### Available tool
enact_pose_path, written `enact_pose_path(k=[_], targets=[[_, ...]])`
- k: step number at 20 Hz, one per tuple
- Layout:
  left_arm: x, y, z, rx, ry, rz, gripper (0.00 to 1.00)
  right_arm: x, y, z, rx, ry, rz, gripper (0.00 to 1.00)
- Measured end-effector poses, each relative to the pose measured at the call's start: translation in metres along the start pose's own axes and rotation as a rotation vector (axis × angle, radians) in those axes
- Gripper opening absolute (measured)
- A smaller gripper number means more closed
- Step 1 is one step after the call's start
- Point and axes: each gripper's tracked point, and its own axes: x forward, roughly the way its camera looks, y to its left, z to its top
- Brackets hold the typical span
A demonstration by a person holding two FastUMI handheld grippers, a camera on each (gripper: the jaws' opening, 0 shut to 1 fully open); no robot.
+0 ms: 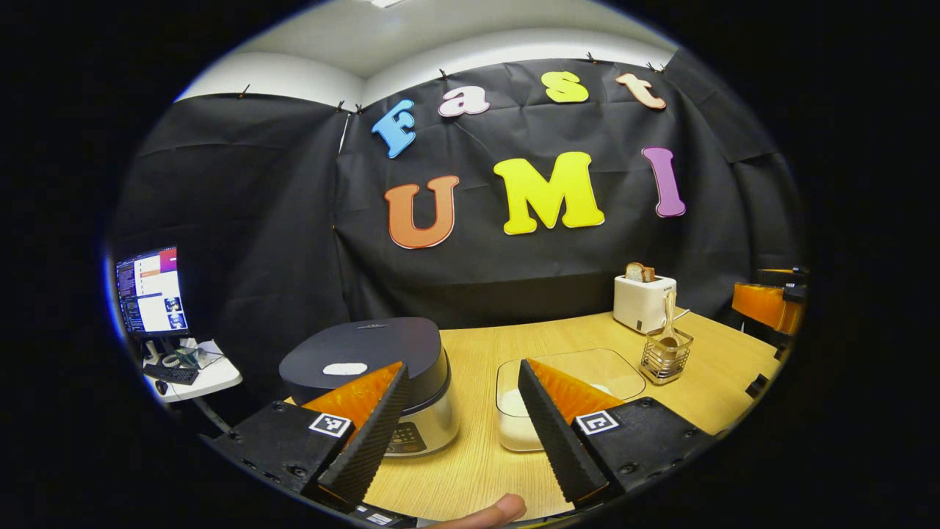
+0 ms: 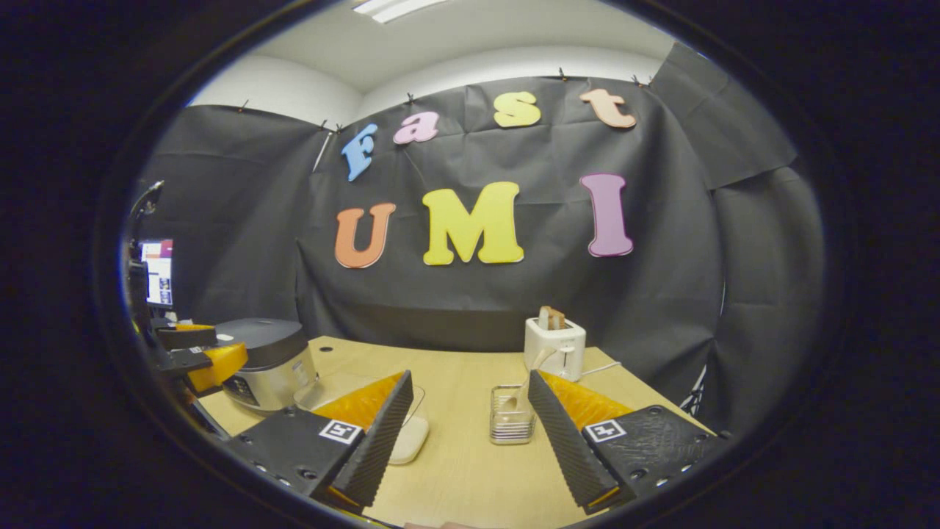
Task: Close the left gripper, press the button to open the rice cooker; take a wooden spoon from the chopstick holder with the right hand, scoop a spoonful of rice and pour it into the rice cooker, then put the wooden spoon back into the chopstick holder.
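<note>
The left gripper [image 1: 461, 411] and right gripper [image 2: 466, 426] both hang with fingers spread wide. The rice cooker [image 1: 382, 382] sits lid down, just ahead on the left. Risk: pressing the button with fingers still apart may straddle and miss it.

Rice cooker [image 1: 382, 367] button hidden behind finger; rice container [image 2: 407, 433] mostly covered.

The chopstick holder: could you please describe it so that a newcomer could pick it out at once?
Start at the wooden table and find the white toaster near the back wall. Just in front of it stands the chopstick holder, right of the glass rice container. It is the only wire basket, with a wooden spoon standing upright in it.
</note>
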Motion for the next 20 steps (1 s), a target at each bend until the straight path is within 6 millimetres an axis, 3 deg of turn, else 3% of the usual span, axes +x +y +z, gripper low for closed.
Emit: enact_pose_path(k=[5,10,17,18,20], targets=[[0.007,0.006,-0.006,-0.005,0.011,0.016,0.95,0.006,-0.010,-0.015,0.012,0.044,-0.010,0.93],[0.002,0.004,-0.003,0.005,-0.002,0.018,0.95,0.004,-0.023,-0.007,0.011,0.022,-0.046,0.92],[0.003,0.014,0.001,-0.010,-0.021,0.039,0.95,0.005,-0.018,-0.010,0.017,0.034,-0.025,0.94],[0.003,0.016,0.001,-0.013,-0.020,0.041,1.00,0.005,-0.019,-0.009,0.017,0.031,-0.027,0.92],[0.005,0.020,0.000,-0.023,-0.018,0.051,0.95,0.006,-0.023,-0.009,0.019,0.031,-0.035,0.92]])
